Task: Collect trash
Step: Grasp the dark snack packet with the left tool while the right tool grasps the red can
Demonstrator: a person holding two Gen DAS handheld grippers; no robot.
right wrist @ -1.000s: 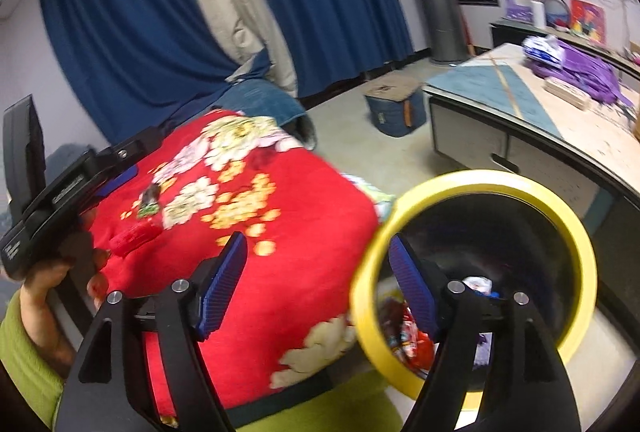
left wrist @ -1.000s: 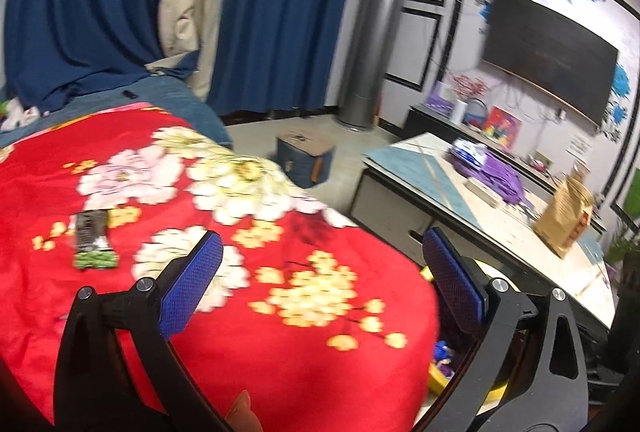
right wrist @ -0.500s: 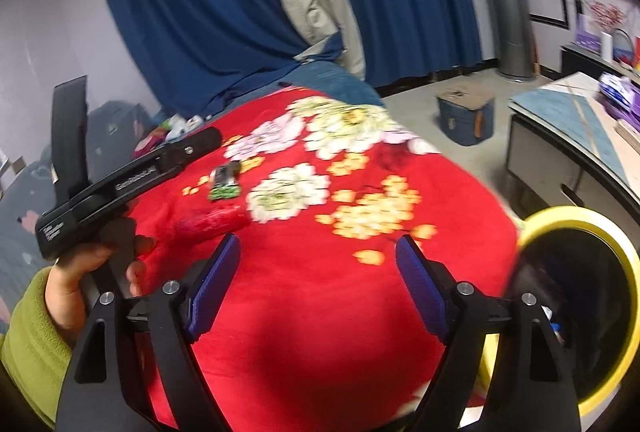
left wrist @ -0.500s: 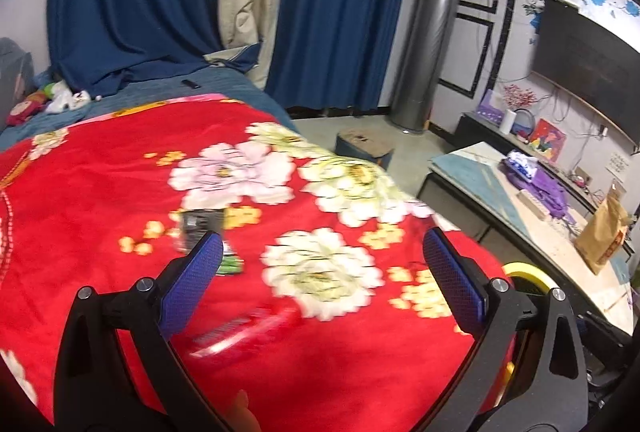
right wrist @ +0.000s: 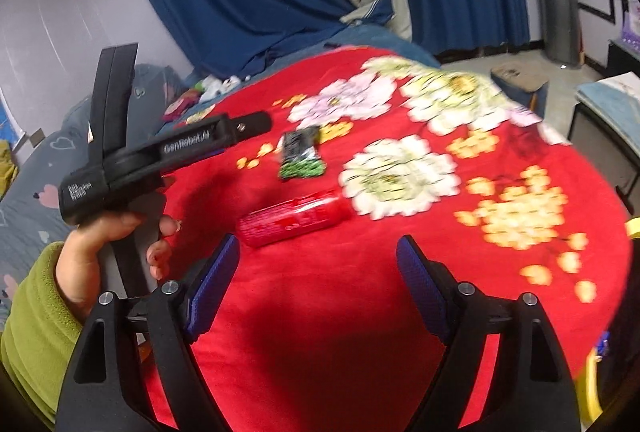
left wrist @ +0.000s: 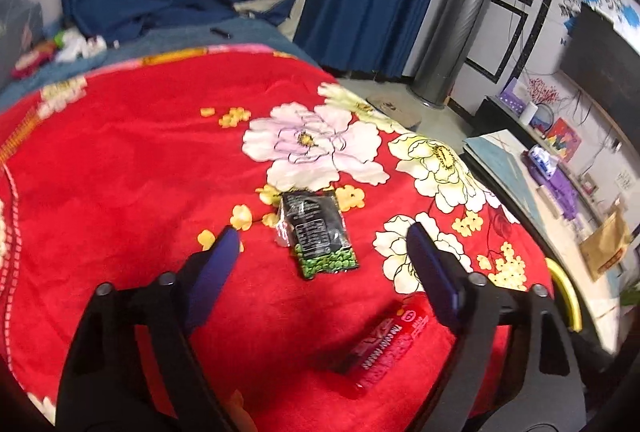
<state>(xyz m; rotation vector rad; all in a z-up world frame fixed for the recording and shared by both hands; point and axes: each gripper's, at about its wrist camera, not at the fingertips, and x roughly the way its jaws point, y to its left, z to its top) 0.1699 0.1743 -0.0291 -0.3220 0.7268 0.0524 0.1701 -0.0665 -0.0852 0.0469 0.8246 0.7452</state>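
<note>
A black and green snack packet (left wrist: 316, 234) lies flat on the red flowered blanket (left wrist: 120, 168); it also shows in the right wrist view (right wrist: 301, 152). A red wrapper (left wrist: 382, 350) lies nearer, also in the right wrist view (right wrist: 294, 218). My left gripper (left wrist: 322, 240) is open and empty, hovering just above the black packet, with the red wrapper below its right finger. My right gripper (right wrist: 318, 256) is open and empty, just short of the red wrapper. The left gripper's body (right wrist: 160, 156) shows in the right wrist view, held by a hand.
A yellow-rimmed bin (left wrist: 566, 298) stands at the blanket's right edge, its rim also in the right wrist view (right wrist: 634, 228). A low table (left wrist: 532, 188) with a brown bag and purple items lies beyond. Small items (left wrist: 68, 46) lie at the bed's far left.
Both grippers swung left, away from the yellow bin and over the blanket. The left gripper came down close over the black packet; the right now faces the red wrapper.
</note>
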